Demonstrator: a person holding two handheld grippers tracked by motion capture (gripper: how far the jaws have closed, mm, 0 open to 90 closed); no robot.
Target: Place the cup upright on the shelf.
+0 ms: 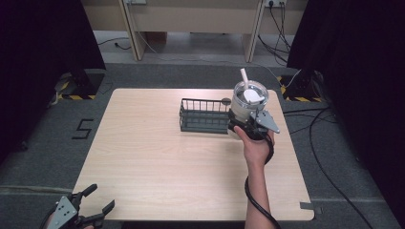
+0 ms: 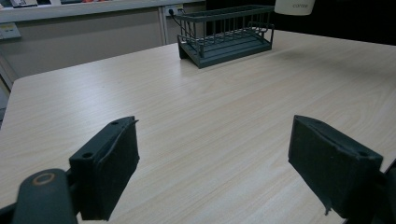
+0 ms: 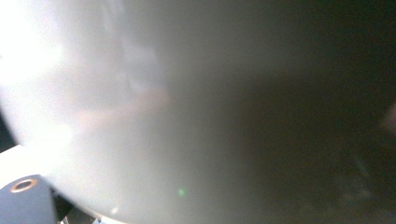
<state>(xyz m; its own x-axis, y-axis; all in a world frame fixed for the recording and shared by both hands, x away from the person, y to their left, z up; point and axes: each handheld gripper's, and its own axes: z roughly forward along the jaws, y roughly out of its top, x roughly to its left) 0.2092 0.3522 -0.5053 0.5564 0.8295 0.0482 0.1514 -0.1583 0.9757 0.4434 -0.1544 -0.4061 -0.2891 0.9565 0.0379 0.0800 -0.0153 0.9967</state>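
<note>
Right gripper (image 1: 246, 125) grasps white lidded tumbler (image 1: 249, 102), 3 o'clock of wire rack (image 1: 204, 116); label unreadable. Left gripper (image 1: 93, 202) released.

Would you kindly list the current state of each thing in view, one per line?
Cup: upright, lid and straw on, held at the rack's right end.
Right gripper: shut on the cup.
Left gripper: open, holding nothing, at the table's near left corner.
Wire rack: upright on the table, empty.
Table: bare but for the rack.
</note>
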